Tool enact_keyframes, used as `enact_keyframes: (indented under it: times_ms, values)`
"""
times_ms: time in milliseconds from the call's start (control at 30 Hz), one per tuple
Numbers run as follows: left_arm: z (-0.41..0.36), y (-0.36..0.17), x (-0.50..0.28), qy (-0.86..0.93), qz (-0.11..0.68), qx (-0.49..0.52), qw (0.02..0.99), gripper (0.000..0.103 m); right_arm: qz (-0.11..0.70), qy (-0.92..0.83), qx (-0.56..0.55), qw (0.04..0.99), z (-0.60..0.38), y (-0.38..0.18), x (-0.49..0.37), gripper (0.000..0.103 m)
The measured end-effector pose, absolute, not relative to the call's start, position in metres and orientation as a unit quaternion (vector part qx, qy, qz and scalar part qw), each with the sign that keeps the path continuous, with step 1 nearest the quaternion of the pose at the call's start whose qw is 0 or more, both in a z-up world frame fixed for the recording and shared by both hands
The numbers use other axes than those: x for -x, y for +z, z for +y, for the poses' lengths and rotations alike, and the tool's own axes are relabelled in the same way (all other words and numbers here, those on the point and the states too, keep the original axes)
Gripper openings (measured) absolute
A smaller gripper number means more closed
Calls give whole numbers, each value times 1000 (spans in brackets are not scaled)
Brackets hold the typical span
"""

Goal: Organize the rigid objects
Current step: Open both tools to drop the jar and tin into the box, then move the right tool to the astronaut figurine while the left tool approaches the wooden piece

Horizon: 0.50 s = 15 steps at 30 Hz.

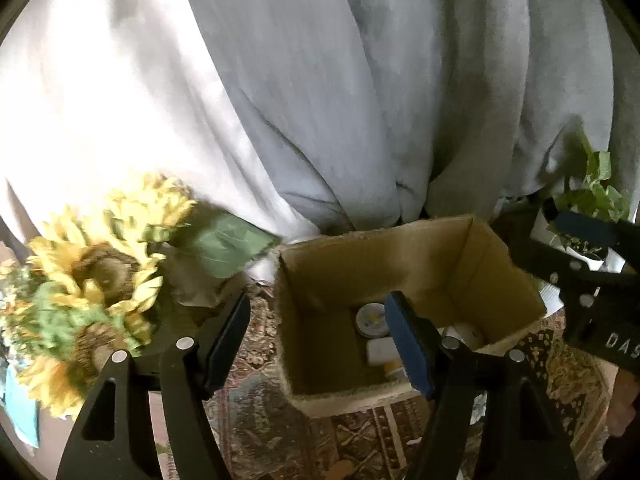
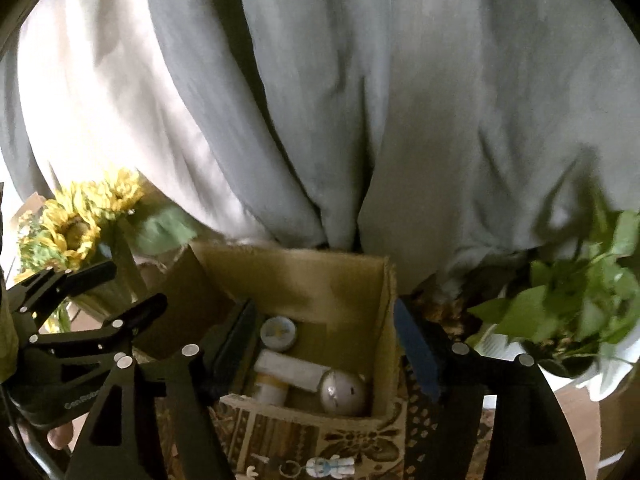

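Observation:
An open cardboard box (image 1: 420, 256) (image 2: 304, 276) stands on a patterned cloth. Inside lie a round tin (image 1: 370, 318) (image 2: 279, 333), a white tube (image 2: 290, 368), a yellow-capped bottle (image 2: 272, 390) and a silver ball-shaped object (image 2: 344, 393). My left gripper (image 1: 320, 340) is open and empty, its right finger over the box's near edge. My right gripper (image 2: 326, 344) is open and empty, held above the box. The right gripper shows in the left wrist view (image 1: 588, 256), and the left gripper in the right wrist view (image 2: 104, 292). A small white figure keychain (image 2: 328, 466) lies on the cloth in front of the box.
Artificial sunflowers (image 1: 92, 272) (image 2: 76, 220) stand left of the box. A leafy green plant in a white pot (image 2: 576, 308) (image 1: 592, 188) stands to the right. Grey-white curtains (image 1: 320, 80) hang behind. The patterned cloth (image 1: 360, 436) covers the surface.

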State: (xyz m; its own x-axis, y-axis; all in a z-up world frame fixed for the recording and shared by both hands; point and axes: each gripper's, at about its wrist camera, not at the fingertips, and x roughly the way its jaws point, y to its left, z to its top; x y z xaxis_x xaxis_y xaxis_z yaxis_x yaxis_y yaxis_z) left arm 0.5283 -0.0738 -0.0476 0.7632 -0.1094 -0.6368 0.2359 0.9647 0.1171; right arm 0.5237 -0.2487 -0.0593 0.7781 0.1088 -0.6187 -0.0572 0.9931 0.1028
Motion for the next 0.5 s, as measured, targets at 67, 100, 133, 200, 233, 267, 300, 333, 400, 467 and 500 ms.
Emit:
enact_keyframes:
  times_ms: [67,100,133,200,233,267,300,333,400,467,500]
  values:
    - [-72,-44,-518,-93,322,-97,937,70,314,37,-35,948,-248,-52,-514,74]
    - [-71,-42,-512,-92,318,-98,939,70,304,31,-33,952,-248,-48,-509,74]
    - [-70,-41,-507,-91,314,-98,940,71,295,26,-30,955,-248,-44,-504,75]
    - [-69,-39,-497,-92,308,-98,942,71,280,17,-23,960,-247,-39,-495,78]
    - [-68,-38,-492,-91,305,-97,943,71,276,15,-22,961,-247,-37,-490,79]
    - [-68,-37,-489,-90,302,-97,944,72,271,14,-23,962,-247,-35,-486,79]
    - [-67,-36,-483,-88,297,-98,946,73,268,14,-22,963,-247,-33,-482,79]
    - [-67,-37,-481,-85,294,-99,947,76,266,15,-19,964,-246,-32,-477,79]
    - [-65,-36,-473,-81,283,-105,950,77,262,14,-14,965,-244,-32,-470,79]
    - [-64,-35,-462,-75,275,-115,951,80,259,14,-10,966,-243,-32,-462,79]
    - [-62,-34,-456,-74,272,-117,952,81,260,15,-11,965,-242,-33,-460,80]
